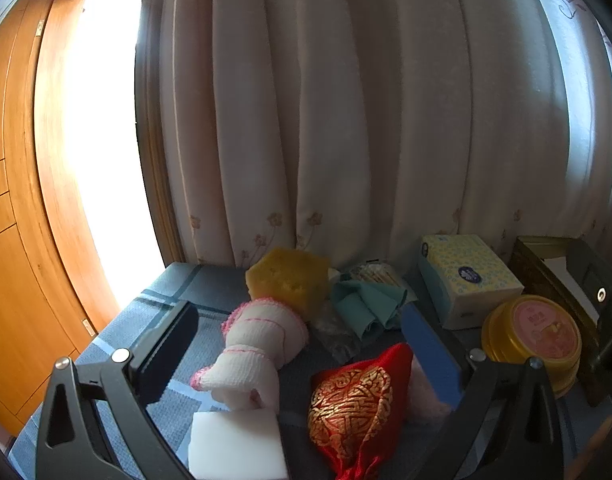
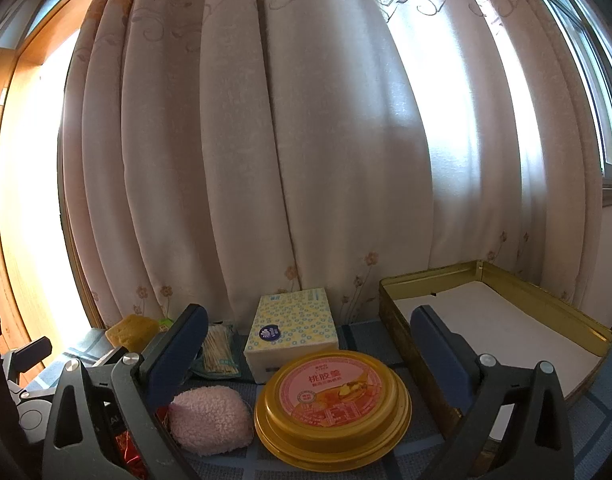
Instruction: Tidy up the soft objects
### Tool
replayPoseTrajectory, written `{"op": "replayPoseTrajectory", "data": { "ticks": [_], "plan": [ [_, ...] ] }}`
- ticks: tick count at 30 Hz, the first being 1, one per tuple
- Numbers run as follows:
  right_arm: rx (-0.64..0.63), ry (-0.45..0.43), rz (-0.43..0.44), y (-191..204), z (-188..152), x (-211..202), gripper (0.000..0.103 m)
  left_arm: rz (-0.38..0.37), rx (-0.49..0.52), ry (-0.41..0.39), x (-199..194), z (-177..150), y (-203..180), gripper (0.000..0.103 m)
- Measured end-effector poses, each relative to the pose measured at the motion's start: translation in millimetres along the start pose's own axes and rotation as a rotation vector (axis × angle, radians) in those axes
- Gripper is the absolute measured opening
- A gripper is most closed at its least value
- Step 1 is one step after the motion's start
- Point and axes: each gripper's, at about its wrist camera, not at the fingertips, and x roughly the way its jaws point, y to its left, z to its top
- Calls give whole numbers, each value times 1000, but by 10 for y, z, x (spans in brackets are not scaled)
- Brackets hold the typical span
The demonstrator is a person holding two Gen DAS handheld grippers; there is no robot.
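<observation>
In the left wrist view my left gripper (image 1: 302,352) is open over a blue checked cloth. Between its fingers lie a white sock with pink trim (image 1: 258,344), a white foam block (image 1: 236,444) and a red and gold pouch (image 1: 355,408). A yellow sponge (image 1: 290,280) and a teal cloth (image 1: 365,304) lie behind them. In the right wrist view my right gripper (image 2: 306,360) is open and empty above a round gold tin (image 2: 331,408). A pink fluffy pad (image 2: 210,420) lies by its left finger. An open gold tray (image 2: 385,300) with a white liner stands at the right.
A tissue pack (image 2: 292,332) stands behind the tin, also in the left wrist view (image 1: 465,276). A bag of cotton swabs (image 2: 218,350) lies left of it. Curtains (image 2: 306,140) hang along the back edge. A wooden door frame (image 1: 14,200) stands at the left.
</observation>
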Motion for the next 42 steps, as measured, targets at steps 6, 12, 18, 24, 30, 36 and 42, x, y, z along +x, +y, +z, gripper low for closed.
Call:
{"op": "replayPoseTrajectory", "data": {
  "ticks": [6,12,18,24,30,36,42],
  "plan": [
    [-2,-5,3,-2,-15,-1,102,-1,2,3,6,8,3,103],
    [-10,-7,8,18,-11,-4,102,-3,-3,5,1,-4,12,103],
    [-11,-12,15,19,-4,-10,102,1,-16,31,14,-29,18,103],
    [-11,-16,15,19,-4,-19,102,17,-22,29,-6,-41,28,103],
    [-15,-23,20,22,-2,-37,102,23,-17,31,-21,-40,20,103],
    [-22,-24,28,36,-1,-37,102,26,-18,35,-15,-37,27,103],
    [-22,-25,28,34,-1,-37,102,27,-18,34,-15,-33,35,103]
  ]
}}
